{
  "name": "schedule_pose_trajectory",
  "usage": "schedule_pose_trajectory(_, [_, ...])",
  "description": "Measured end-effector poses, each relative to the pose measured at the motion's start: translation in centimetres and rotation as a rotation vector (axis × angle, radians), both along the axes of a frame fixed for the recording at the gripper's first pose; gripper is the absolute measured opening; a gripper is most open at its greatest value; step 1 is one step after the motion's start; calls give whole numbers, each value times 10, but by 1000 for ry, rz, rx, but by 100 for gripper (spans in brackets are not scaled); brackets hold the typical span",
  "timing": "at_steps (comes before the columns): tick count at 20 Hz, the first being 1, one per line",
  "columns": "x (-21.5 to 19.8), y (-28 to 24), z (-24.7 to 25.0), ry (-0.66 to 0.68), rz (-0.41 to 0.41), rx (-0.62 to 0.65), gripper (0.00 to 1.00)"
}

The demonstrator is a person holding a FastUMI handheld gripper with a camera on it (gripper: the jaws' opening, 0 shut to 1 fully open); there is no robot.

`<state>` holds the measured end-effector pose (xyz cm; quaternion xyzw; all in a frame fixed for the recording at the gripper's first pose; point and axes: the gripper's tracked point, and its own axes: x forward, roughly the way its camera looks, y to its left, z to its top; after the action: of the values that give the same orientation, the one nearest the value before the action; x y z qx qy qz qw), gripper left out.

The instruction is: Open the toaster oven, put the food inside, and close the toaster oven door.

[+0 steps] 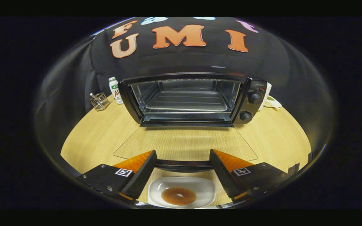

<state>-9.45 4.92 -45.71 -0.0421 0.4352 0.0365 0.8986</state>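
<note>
Toaster oven (187,99) open, tool (182,157) spread above food (178,196)

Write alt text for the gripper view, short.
A black toaster oven sits on a wooden table with its glass door folded flat open and a bare rack inside. The gripper is open, its fingers either side of the door's handle, above a white plate holding a round brown food item.

Black toaster oven (187,99), brown food (178,196), white plate (206,188), orange-and-black tongs (182,155).
</note>
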Motion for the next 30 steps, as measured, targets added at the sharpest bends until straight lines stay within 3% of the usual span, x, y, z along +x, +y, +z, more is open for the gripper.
schedule_pose_trajectory(8, [-14, -1, -20, 49, -12, 9, 100])
schedule_pose_trajectory(13, [-28, -3, -3, 38, -75, 89, 100])
schedule_pose_trajectory(22, [-92, -29, 27, -22, -103, 28, 99])
schedule_pose_trajectory(30, [-139, -25, 7, 27, -114, 21, 99])
